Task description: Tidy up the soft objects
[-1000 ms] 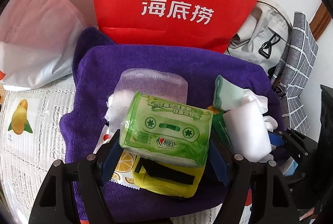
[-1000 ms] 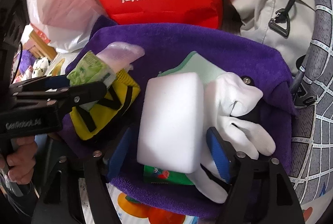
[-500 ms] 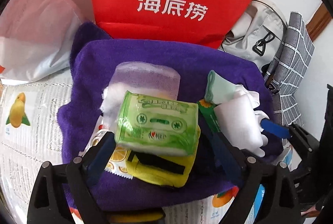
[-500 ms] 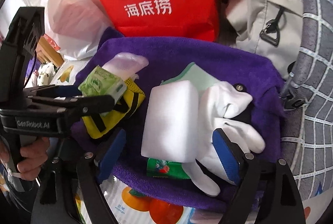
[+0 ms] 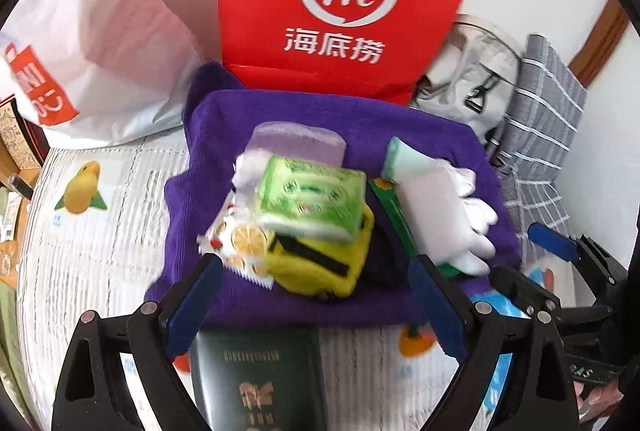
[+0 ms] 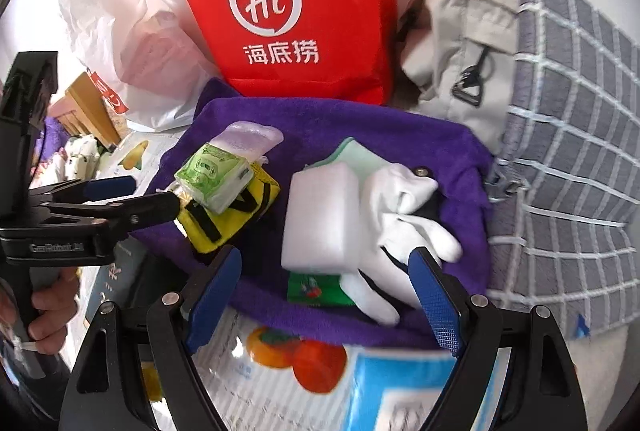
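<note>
At the centre of both frames, on the purple towel (image 5: 248, 119), we see the green tissue pack (image 5: 312, 201) atop a yellow pouch (image 5: 320, 263), with the white sponge (image 6: 320, 215) and white glove (image 6: 404, 215) to their right. Along the lower edge, the left gripper (image 5: 316, 295) and right gripper (image 6: 326, 291) stand wide apart, holding nothing. Behind the towel, at upper centre, we see a red bag (image 5: 344, 3).

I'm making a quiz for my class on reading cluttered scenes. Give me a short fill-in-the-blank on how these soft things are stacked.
1. The green tissue pack lies on top of the ____ pouch with black straps.
2. Every pile sits on a ____ towel.
3. The white sponge block lies beside a white ____.
4. Standing behind the towel is a ____ paper bag with white lettering.

Missing words: yellow; purple; glove; red
</note>
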Demonstrator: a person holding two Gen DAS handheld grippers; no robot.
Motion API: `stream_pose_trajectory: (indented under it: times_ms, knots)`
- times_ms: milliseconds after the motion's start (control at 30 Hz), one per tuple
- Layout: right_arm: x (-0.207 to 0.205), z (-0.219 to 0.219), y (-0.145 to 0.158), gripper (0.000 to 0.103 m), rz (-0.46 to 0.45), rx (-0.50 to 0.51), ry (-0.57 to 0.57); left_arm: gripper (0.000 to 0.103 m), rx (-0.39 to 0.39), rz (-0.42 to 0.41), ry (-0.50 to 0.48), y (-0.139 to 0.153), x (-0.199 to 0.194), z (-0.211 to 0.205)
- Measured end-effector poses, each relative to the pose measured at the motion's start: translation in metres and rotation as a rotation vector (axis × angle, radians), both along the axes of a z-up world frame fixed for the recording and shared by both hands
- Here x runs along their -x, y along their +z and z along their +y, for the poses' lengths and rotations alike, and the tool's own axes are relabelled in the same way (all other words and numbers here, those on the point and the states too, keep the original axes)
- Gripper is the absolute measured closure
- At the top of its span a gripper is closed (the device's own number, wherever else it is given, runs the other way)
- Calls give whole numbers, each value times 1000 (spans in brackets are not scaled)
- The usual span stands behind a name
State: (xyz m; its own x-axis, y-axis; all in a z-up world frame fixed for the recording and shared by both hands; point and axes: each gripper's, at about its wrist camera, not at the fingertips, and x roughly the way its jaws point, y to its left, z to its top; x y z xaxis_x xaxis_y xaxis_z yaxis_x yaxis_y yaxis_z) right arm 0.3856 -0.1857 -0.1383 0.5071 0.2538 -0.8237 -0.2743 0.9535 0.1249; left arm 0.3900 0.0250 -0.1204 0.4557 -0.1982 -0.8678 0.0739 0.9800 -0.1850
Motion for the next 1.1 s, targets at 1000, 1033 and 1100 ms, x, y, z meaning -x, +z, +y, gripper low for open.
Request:
stream_pose_trajectory:
  times_ms: [1000,1033,1100]
  knots:
    - [249,-24,86,2,-140,55,-199,5,-60,-227,37,105,259,-20]
    - [260,-27,88,2,-150,57,-216,3,-74,-236,39,107,266,-21]
    - [276,-30,92,1,-164,58,-238,3,-105,-261,42,110,285,-26]
